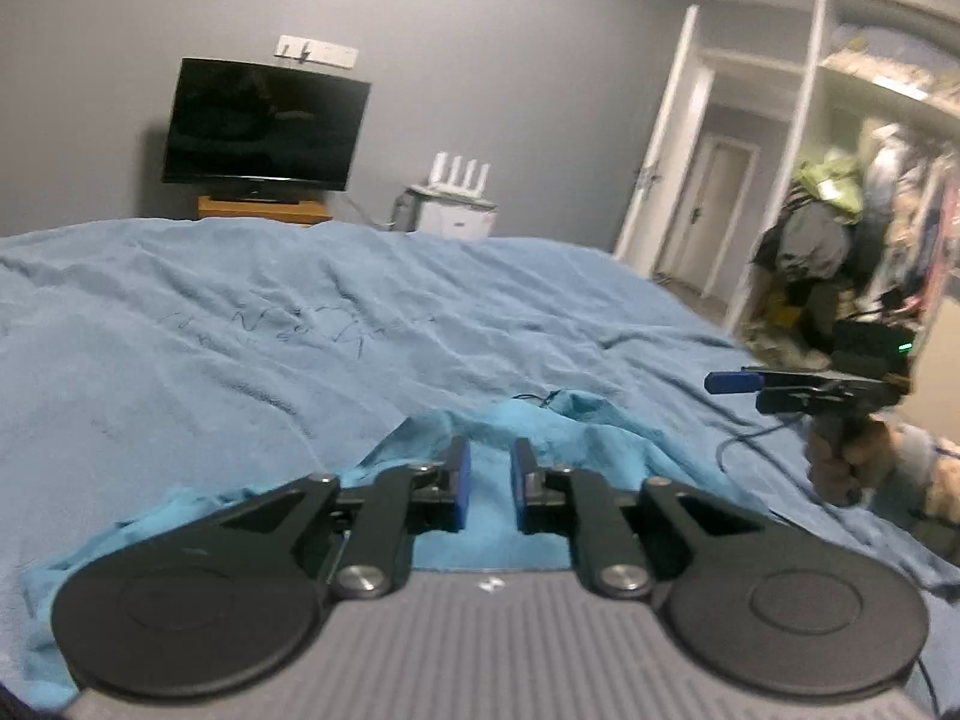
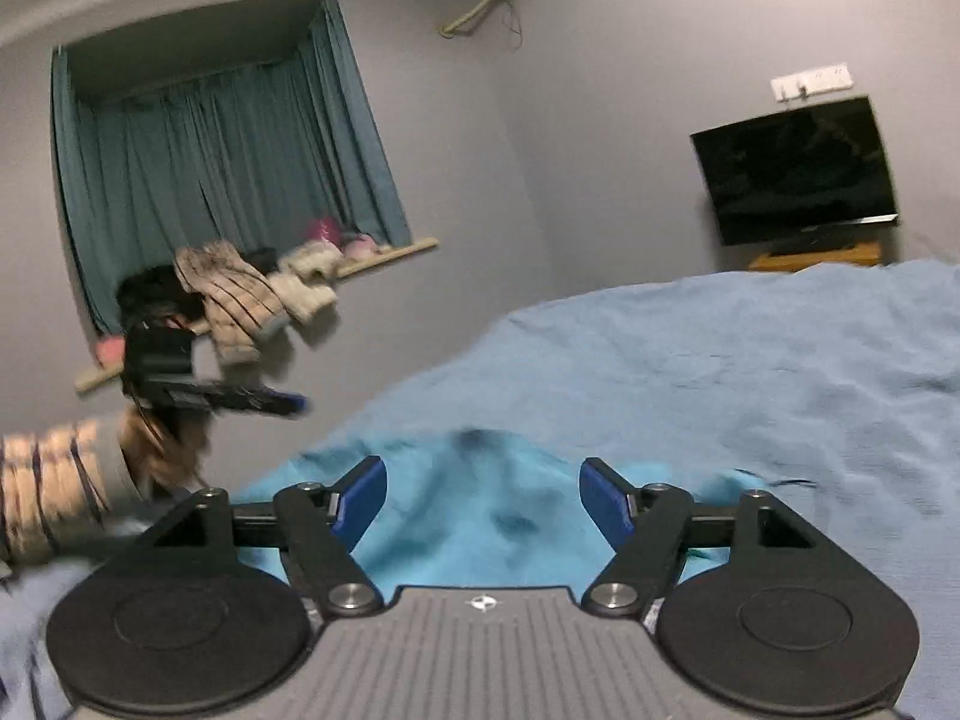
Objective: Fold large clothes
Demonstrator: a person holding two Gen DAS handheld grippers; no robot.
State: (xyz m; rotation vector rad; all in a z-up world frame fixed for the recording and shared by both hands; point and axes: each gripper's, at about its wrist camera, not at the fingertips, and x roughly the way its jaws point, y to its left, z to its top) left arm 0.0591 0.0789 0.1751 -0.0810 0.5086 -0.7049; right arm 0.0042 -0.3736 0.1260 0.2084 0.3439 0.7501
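A bright turquoise garment [image 1: 498,450] lies bunched on the pale blue bedspread [image 1: 270,312] near the bed's close edge. My left gripper [image 1: 489,477] hovers just above it, its blue pads a small gap apart with nothing between them. In the right wrist view the same garment [image 2: 480,516] lies under my right gripper [image 2: 483,498], which is wide open and empty. The right gripper also shows in the left wrist view [image 1: 738,384], held over the bed's right side. The left gripper shows blurred in the right wrist view [image 2: 288,402].
A black TV [image 1: 264,126] on a wooden stand sits against the grey wall beyond the bed. A white unit with a router [image 1: 456,204] stands beside it. An open wardrobe [image 1: 888,192] and doorway are at right. Clothes pile on a curtained window ledge [image 2: 252,288].
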